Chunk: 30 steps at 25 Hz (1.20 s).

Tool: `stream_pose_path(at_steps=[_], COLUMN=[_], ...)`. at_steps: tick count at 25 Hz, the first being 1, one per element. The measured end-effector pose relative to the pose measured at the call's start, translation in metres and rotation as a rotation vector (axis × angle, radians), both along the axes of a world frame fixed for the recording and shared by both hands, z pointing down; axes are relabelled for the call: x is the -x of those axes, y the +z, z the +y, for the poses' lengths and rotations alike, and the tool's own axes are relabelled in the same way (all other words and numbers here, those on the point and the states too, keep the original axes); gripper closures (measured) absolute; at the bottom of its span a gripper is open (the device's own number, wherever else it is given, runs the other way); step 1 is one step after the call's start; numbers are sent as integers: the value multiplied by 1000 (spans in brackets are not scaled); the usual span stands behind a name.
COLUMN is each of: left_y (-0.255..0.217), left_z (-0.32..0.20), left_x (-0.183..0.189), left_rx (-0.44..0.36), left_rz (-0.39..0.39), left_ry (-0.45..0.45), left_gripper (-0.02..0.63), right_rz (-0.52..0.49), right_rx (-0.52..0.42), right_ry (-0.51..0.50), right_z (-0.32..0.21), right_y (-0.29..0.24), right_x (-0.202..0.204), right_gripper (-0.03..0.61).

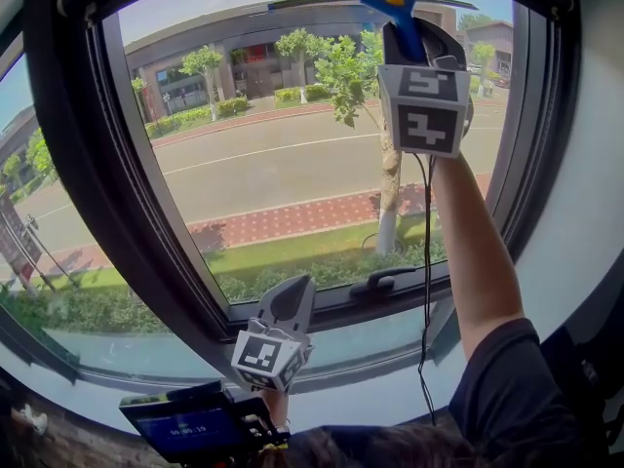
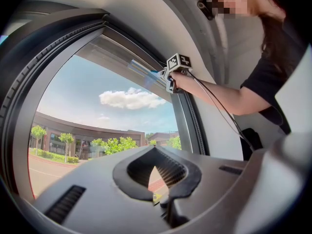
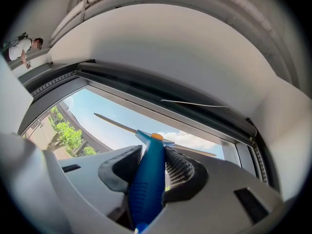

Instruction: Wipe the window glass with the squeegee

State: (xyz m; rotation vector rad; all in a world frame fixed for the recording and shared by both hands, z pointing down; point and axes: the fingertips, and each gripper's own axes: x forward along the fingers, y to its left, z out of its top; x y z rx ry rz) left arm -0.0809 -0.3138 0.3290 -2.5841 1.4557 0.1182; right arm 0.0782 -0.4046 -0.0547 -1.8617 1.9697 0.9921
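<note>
Holding squeegee (image 1: 396, 8) handle tight in my right gripper (image 3: 155, 155); blade (image 1: 312, 3) horizontal at glass (image 1: 273, 164) top, beyond jaws; left gripper (image 2: 158, 179) closed, empty.

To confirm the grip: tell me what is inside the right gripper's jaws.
The squeegee's blue handle sits between the right gripper's jaws, shut on it; its blade shows beyond, near the window's top. The handle's lower end is covered by the gripper body.

The right arm (image 1: 473, 252) stretches up toward 1 o'clock, and the right gripper (image 1: 419, 42) at its end is clamped on the blue squeegee handle (image 3: 148, 179). The left gripper (image 1: 290, 295) sits low at 6 o'clock, pointing upward, its jaws closed together on nothing.
</note>
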Motion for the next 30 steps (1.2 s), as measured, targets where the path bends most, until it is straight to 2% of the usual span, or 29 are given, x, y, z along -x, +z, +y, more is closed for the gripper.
stream_pose_path(at_steps=[8,30], left_y=[0,1], left_z=[1,3], left_x=[0,-2], left_rx=[-2,-10], left_rz=[-4,-23], left_ry=[-13,31], left_gripper=[612,612], right_rz=[1,31], right_rx=[24,77], right_ry=[-5,5], right_z=[2,6], right_y=[24,113], right_x=[1,3], right_gripper=[437,437])
